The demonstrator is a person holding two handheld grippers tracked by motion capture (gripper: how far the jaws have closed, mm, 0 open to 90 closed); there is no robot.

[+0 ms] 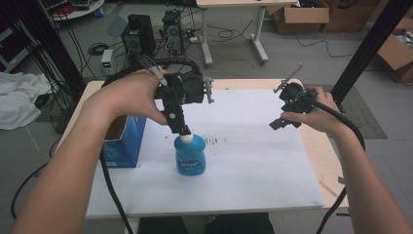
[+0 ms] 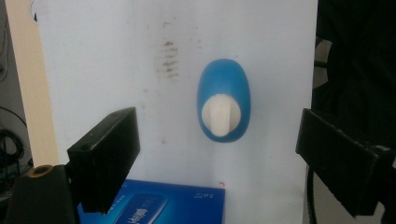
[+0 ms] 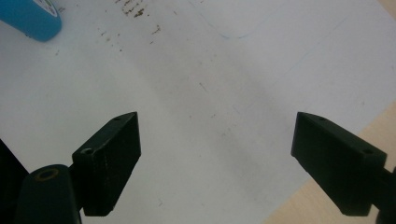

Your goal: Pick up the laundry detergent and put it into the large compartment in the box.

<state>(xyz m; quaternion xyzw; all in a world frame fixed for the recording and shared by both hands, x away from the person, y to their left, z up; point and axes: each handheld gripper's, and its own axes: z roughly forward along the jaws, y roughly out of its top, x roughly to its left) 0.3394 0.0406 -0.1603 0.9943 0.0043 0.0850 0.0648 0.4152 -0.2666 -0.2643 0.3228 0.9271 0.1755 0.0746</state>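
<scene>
Fingers (image 2: 105, 158) of your left gripper (image 1: 182, 127) stand wide apart and grip nothing; in the left gripper view the two black jaws rise on either side of a blue bottle (image 2: 224, 100), which lies in the gap between them but farther off, touching neither. Fingers (image 3: 107, 161) of your right gripper (image 1: 282, 119) are likewise spread wide and hold nothing; in the right gripper view bare white sheet lies between them.

Blue bottle, high view (image 1: 190, 155): it stands upright on the white sheet (image 1: 253, 161), nearer the sheet's left edge than its right and about midway between the far and near edges. Its white cap (image 2: 221, 115) points up. Your left gripper points down directly above the cap; whether its tips touch the cap cannot be told from above, though the left gripper view shows clear space around it.

Blue box (image 1: 124, 144): it stands open-topped at the left edge of the table (image 1: 319, 146), just beside the bottle on its left, apart from it. Its printed face also shows at the bottom of the left gripper view (image 2: 159, 205).

Right gripper: you hold it raised over the right part of the sheet, near the right edge, well apart from the bottle. A corner of the bottle shows at the upper left of the right gripper view (image 3: 30, 18).

Brown smudges (image 1: 214, 141) mark the sheet just beyond the bottle.
</scene>
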